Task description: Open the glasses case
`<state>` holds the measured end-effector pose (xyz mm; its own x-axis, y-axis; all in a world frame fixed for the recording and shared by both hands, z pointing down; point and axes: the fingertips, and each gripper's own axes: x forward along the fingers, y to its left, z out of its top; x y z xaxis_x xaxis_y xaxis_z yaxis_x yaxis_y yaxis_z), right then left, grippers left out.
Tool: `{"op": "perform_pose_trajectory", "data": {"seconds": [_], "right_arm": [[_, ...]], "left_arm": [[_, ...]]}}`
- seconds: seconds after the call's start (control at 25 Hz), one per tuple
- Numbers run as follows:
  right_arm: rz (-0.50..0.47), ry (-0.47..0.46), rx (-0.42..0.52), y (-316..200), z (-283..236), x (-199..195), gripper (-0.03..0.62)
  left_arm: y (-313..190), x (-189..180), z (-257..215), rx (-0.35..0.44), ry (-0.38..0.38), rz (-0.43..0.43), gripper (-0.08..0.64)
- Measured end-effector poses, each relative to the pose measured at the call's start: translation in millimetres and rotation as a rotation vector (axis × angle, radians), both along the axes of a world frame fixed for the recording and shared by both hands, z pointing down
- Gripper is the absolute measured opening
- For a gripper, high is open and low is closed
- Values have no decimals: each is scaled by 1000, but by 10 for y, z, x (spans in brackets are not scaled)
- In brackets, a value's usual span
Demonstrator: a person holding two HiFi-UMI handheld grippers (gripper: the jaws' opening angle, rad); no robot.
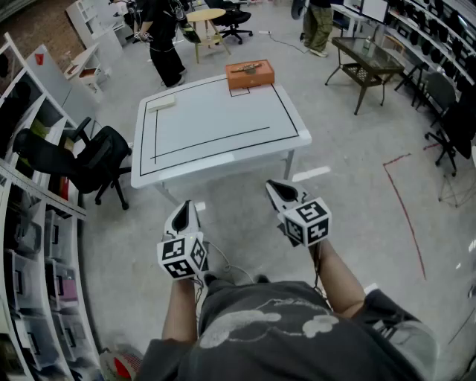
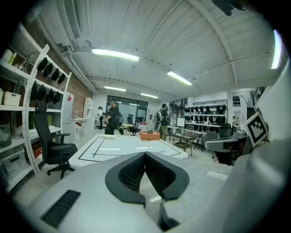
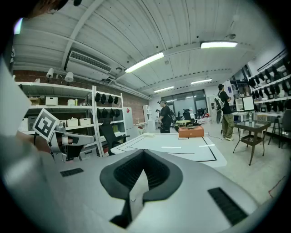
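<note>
An orange case (image 1: 250,74) with a dark object on its lid sits at the far edge of the white table (image 1: 216,130), which is marked with black tape lines. The same orange case (image 2: 149,135) (image 3: 190,131) is small and far off in both gripper views. My left gripper (image 1: 183,214) and my right gripper (image 1: 278,191) hover side by side over the floor, short of the table's near edge and pointing toward it. The left gripper (image 2: 144,155) has its jaws together with nothing between them. The right gripper (image 3: 143,154) is shut the same way and holds nothing.
A flat white object (image 1: 161,103) lies at the table's far left corner. A black office chair (image 1: 82,160) stands left of the table beside white shelving (image 1: 30,245). A dark metal side table (image 1: 368,63) is at the right rear. People stand at the back near a round wooden table (image 1: 206,18).
</note>
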<state>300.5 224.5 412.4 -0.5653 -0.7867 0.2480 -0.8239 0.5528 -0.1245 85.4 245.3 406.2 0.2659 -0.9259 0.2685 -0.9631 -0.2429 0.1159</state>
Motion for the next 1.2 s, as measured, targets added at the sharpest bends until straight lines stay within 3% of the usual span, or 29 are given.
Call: {"op": "perform_pose_trajectory", "data": {"seconds": [0.56,0.72,1.2], "right_arm": [[-34,3,-28,41,148,-134,0],[-94,11,-16,48,209,-299,0],[-20,26,-85,-689,447,-753,0]], "left_arm": [[174,-106,146,-32,2,-37,2],[219,-207,232,-39,11,-51,2],[-433,-875,516,-102,48,-62,2]]}}
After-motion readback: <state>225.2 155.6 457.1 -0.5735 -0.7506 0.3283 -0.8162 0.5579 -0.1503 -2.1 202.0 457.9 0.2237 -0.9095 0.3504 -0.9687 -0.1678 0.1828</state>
